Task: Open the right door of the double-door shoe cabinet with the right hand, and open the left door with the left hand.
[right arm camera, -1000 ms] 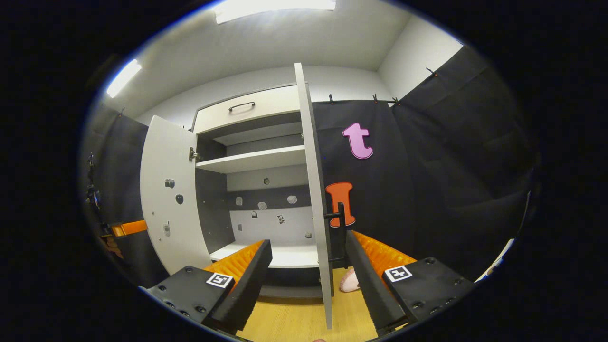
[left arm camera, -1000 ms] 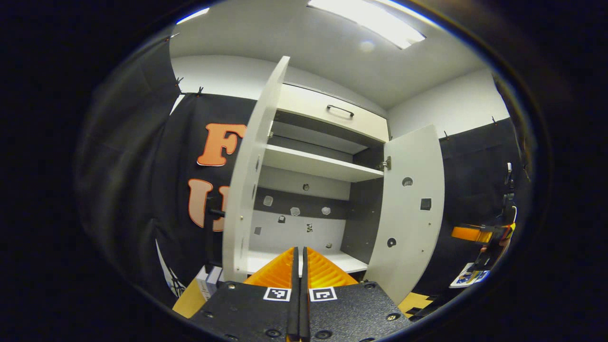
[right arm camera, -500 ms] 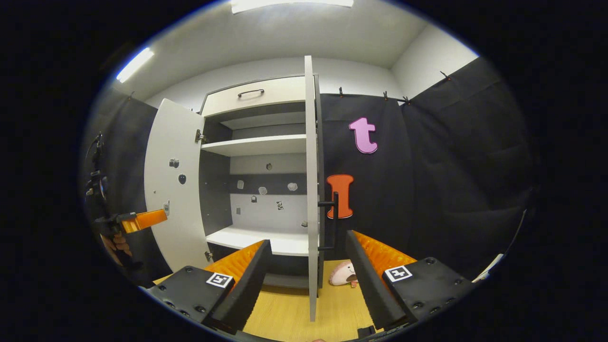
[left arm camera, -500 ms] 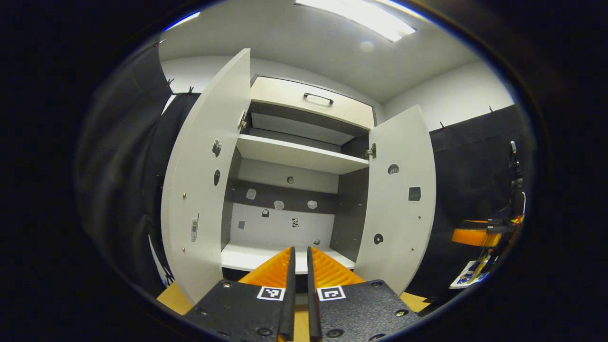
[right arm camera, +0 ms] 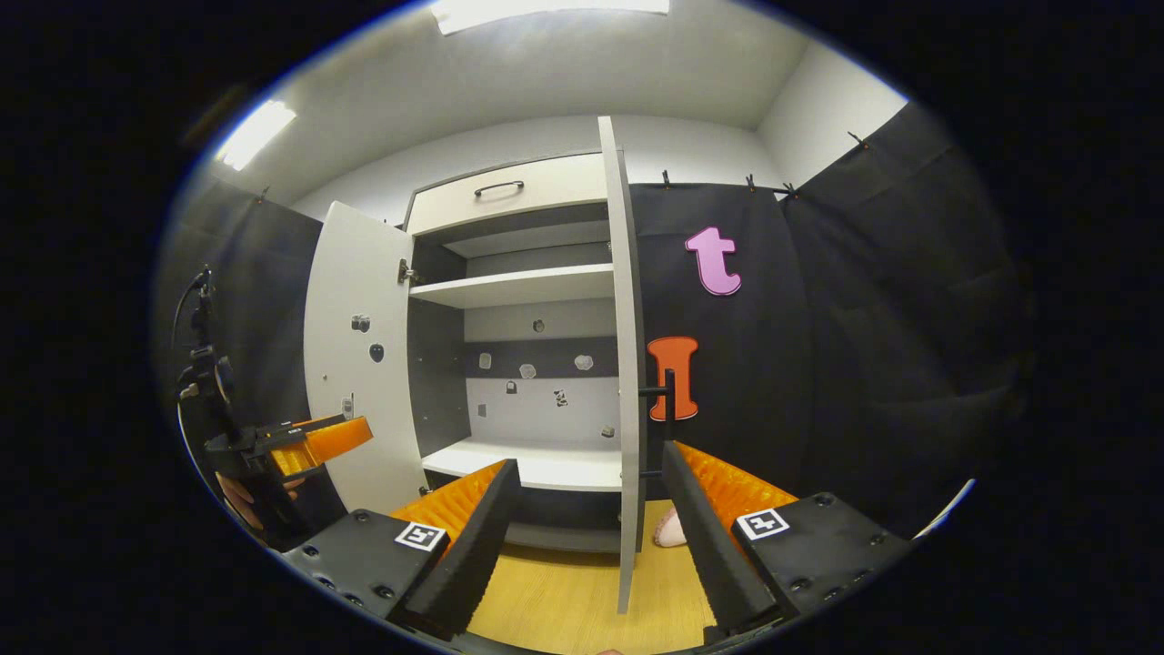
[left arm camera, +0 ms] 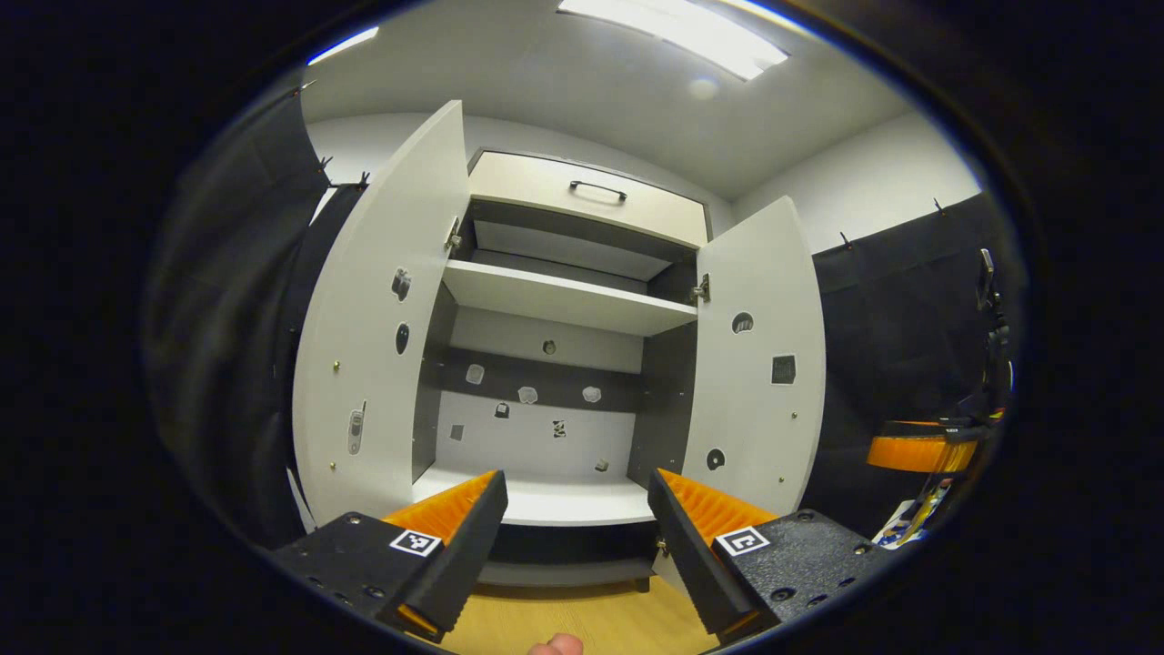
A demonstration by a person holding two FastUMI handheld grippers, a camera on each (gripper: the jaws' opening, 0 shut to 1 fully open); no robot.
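The white shoe cabinet (left arm camera: pixel 564 300) stands with both doors swung open. In the left gripper view the left door (left arm camera: pixel 373 346) and right door (left arm camera: pixel 759 364) show their inner faces. My left gripper (left arm camera: pixel 576 478) is open, facing the cabinet's bottom shelf from a little way back, with nothing between its fingers. In the right gripper view the right door (right arm camera: pixel 627 364) is edge-on, its black handle (right arm camera: pixel 668 418) on the far side. My right gripper (right arm camera: pixel 589 459) is open, its fingers to either side of that door's edge but short of it. The left gripper (right arm camera: pixel 336 438) shows beside the left door (right arm camera: pixel 359 355).
A shut drawer (left arm camera: pixel 597 191) with a black handle tops the cabinet. The floor (right arm camera: pixel 555 600) is light wood; a pink object (right arm camera: pixel 671 529) lies on it behind the right door. A stand (right arm camera: pixel 202 364) rises at the far left. Black cloth walls flank the cabinet.
My left gripper went from shut to open and drew back and turned; the left door now shows its inner face instead of its edge. The right gripper stayed open and barely shifted.
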